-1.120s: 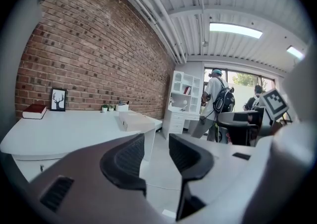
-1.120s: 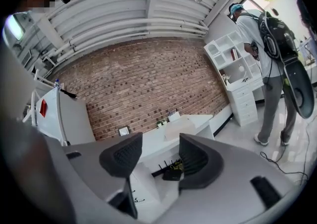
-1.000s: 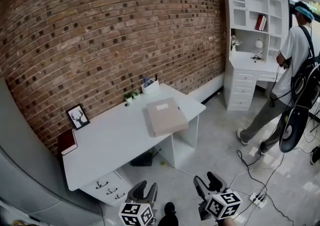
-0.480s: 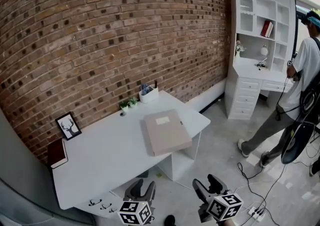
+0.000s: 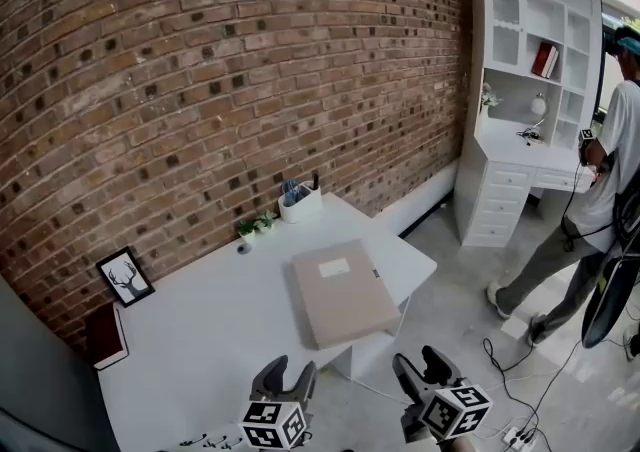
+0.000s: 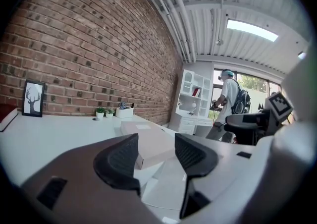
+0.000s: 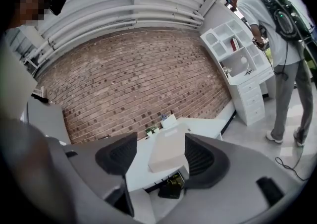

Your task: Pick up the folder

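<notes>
A beige box folder (image 5: 345, 292) with a white label lies flat on the white desk (image 5: 200, 340), near its right end. My left gripper (image 5: 288, 375) is at the bottom of the head view, short of the desk's near edge; its jaws are opening and nothing is between them. My right gripper (image 5: 422, 365) hovers over the floor to the right of it, open and empty. In the left gripper view the folder (image 6: 148, 143) shows beyond the jaws of the left gripper (image 6: 156, 151). In the right gripper view the folder (image 7: 168, 148) lies far ahead between the jaws of the right gripper (image 7: 157, 154).
A framed picture (image 5: 125, 276) and a red book (image 5: 105, 335) sit at the desk's left end. Small plants (image 5: 255, 226) and a white pen holder (image 5: 300, 202) stand by the brick wall. A white hutch (image 5: 525, 110), a walking person (image 5: 600, 200) and floor cables (image 5: 520, 405) are at the right.
The desk and folder have come closer and lower in the head view as both grippers advanced toward them. The left jaws spread wider. The person has shifted toward the right edge.
</notes>
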The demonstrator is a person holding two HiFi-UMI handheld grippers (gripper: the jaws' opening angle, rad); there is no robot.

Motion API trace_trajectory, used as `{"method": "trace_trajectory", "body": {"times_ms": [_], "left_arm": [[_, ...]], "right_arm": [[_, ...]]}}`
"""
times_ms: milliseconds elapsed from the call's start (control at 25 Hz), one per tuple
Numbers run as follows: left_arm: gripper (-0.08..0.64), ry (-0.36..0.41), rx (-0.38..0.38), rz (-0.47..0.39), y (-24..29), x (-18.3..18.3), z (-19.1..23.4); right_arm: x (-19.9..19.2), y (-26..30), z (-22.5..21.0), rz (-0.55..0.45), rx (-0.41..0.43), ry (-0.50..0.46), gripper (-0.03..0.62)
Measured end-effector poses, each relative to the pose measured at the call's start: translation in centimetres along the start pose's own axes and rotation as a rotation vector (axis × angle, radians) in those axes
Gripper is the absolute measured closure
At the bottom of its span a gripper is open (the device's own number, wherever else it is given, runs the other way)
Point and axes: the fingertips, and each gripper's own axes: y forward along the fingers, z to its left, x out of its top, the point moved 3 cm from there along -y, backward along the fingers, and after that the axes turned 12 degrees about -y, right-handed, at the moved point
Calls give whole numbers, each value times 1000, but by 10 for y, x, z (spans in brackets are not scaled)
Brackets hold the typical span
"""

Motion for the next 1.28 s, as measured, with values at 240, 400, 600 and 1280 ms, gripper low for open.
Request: {"method": "trace_trajectory", "body": {"times_ms": [240,400,600,1280], "left_arm": [[351,-4,-11,-6,29,14,12],[350,-9,-5,-9,43,18,18],[350,-6,16,-20,63,25,24],[348,-44,210,-94,137,72,63]], "right_arm": [[8,29,-11,-1,-24,-8,305],[11,46,-20,3,-25,-4,307],[17,76,-35,1,-5,-4,310],[53,216,-81,46,160,-49,310]]}}
